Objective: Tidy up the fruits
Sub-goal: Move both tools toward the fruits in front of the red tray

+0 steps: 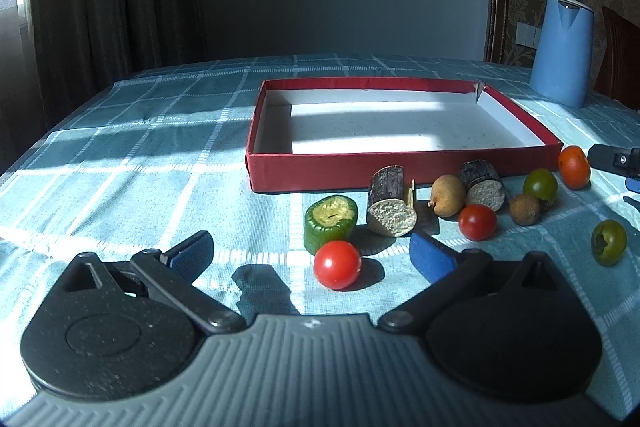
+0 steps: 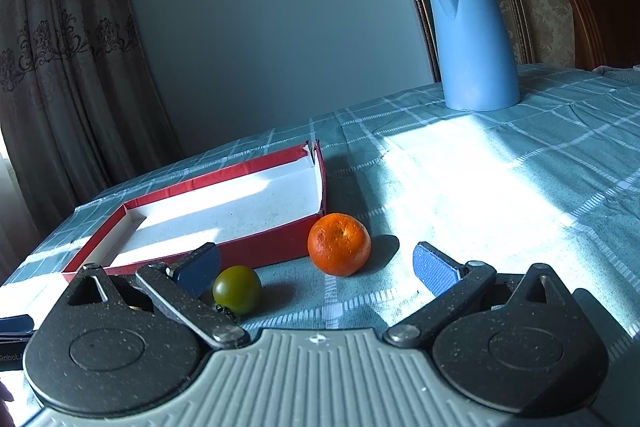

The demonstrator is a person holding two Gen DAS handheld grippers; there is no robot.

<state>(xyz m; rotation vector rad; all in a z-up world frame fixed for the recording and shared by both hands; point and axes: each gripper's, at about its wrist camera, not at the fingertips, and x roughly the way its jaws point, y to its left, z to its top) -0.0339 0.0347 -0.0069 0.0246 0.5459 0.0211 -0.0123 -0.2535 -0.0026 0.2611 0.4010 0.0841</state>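
A shallow red box (image 1: 320, 171) with a white inside stands empty on the checked tablecloth; it also shows in the right wrist view (image 2: 276, 247). In front of it lie a red tomato (image 1: 337, 270), a green pepper piece (image 1: 330, 217), two dark cut stalk pieces (image 1: 390, 201) (image 1: 482, 185), a brown fruit (image 1: 448, 195), another red tomato (image 1: 477, 222), green tomatoes (image 1: 540, 185) (image 1: 608, 242) and an orange (image 1: 574, 167). My left gripper (image 1: 312, 253) is open, the red tomato between its fingers. My right gripper (image 2: 318, 267) is open, behind the orange (image 2: 339, 244) and a green tomato (image 2: 237, 289).
A blue kettle (image 1: 562, 51) stands at the back right of the table, also in the right wrist view (image 2: 474, 43). A small brown round fruit (image 1: 525, 209) lies among the others. Curtains hang at the left, a wooden chair back (image 2: 600, 19) stands at the right.
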